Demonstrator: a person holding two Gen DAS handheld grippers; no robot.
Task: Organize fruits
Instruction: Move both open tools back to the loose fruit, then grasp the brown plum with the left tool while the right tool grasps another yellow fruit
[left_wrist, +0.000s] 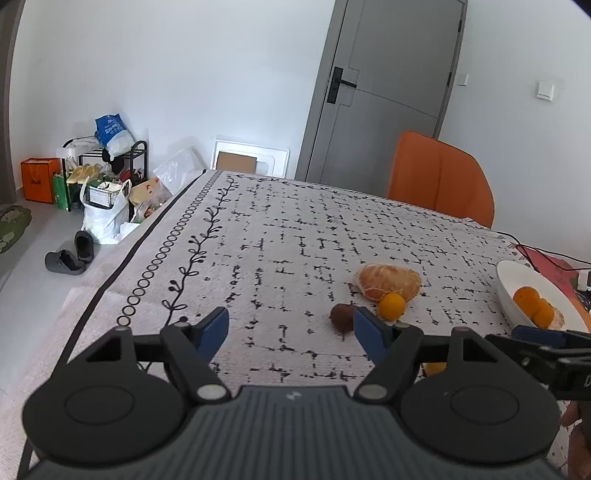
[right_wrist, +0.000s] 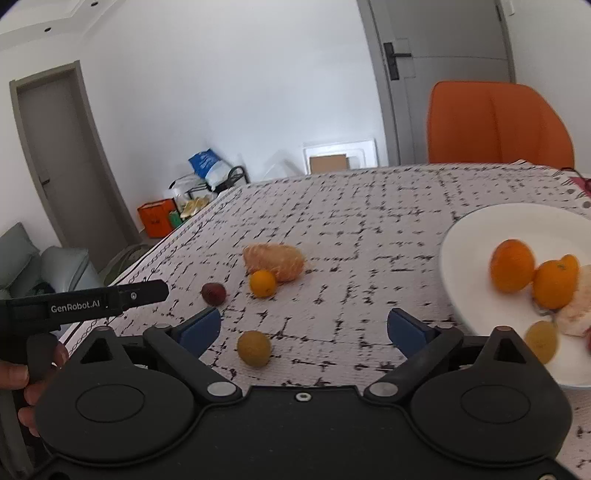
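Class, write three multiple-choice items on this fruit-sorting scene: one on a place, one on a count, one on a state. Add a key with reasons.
1. Where is the peeled citrus?
A. in the plate
B. on the tablecloth
C. on the chair

2. How many fruits lie loose on the tablecloth?
A. two
B. four
C. six

3. How is the right gripper?
A. open, empty
B. shut on a fruit
C. shut, empty

Key:
1 B, it lies left of the white plate.
2 B, peeled citrus, small orange, dark red fruit, yellow-green fruit.
3 A, nothing sits between its blue pads.
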